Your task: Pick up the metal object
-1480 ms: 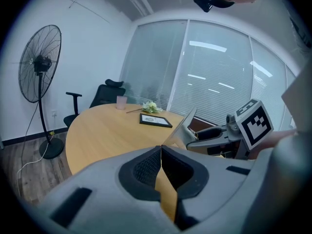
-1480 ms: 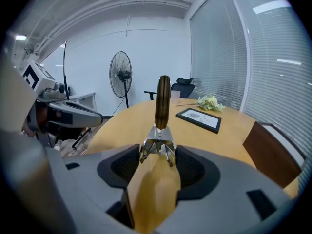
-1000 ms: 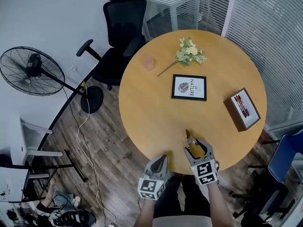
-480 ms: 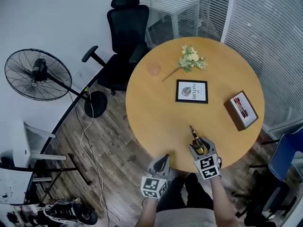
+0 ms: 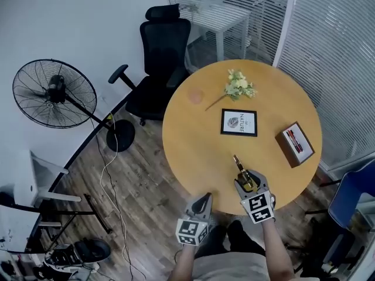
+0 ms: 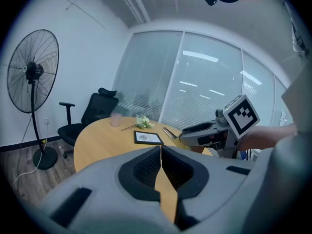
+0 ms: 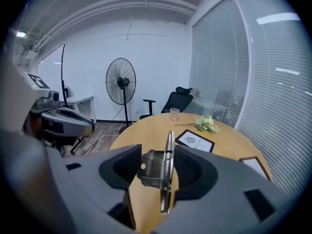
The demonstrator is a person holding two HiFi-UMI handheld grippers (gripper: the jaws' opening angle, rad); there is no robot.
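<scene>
A round wooden table is carrying a framed picture at its centre, flowers and a pink cup toward the far side, and a box lying near the right edge. A black office chair is standing beyond it, with a fan at the left.

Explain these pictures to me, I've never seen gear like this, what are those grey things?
A person holds a grey two-jaw gripper in each hand. The top-down picture comes from a camera on the person's head; the other two come from cameras riding on the grippers. The left gripper is shut and empty. The right gripper is clamped on the metal object, a springy hinged piece. On the round table lie a framed print, flowers, a pink cup and a brown box.
</scene>
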